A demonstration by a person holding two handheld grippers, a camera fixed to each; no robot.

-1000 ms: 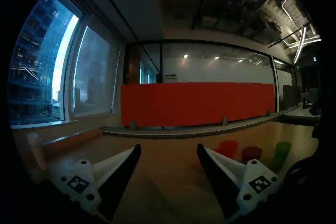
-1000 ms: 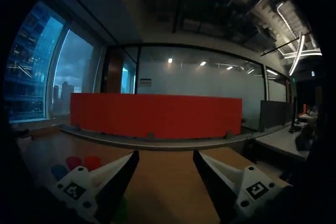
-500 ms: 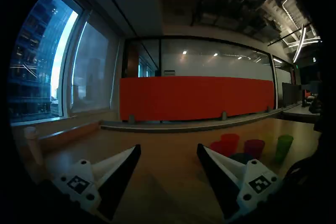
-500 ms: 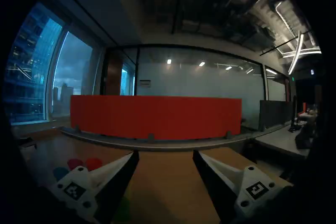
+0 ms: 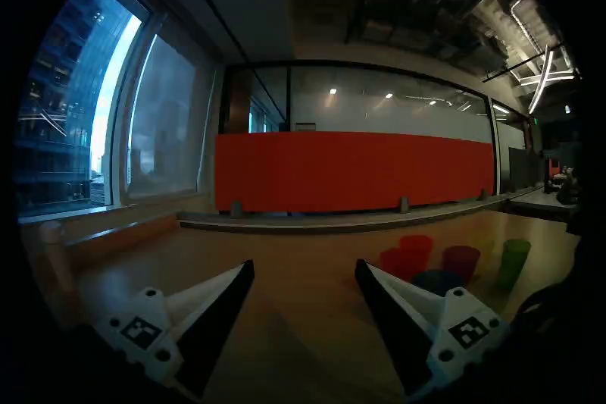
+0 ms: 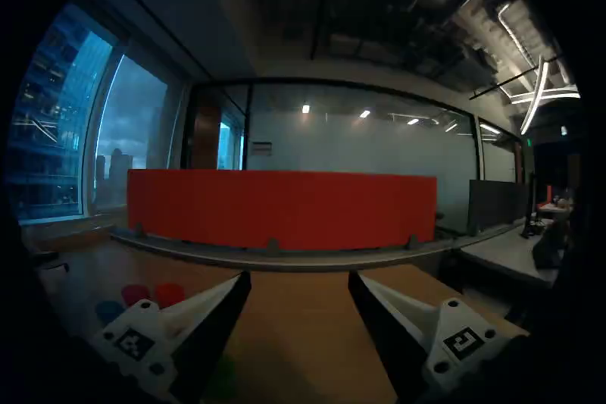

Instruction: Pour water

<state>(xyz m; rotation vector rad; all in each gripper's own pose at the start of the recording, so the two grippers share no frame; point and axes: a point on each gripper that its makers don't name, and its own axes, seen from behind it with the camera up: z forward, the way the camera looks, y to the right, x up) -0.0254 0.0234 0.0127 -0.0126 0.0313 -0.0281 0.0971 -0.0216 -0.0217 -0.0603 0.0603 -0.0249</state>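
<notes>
Both grippers are wide open with nothing in them. My left gripper (image 5: 303, 264) and right gripper (image 6: 298, 275) hover over the desk (image 5: 303, 305), facing the red panel (image 5: 352, 173). The cups stand in front of that panel: red cup (image 5: 415, 249), purple cup (image 5: 460, 261), green cup (image 5: 513, 260), and the blue cup (image 5: 438, 280) farthest from it.

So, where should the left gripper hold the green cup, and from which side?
Probably mid-wall, coming level from the near side: the green cup stands upright, farthest right of the cups, and the left gripper is open.
</notes>
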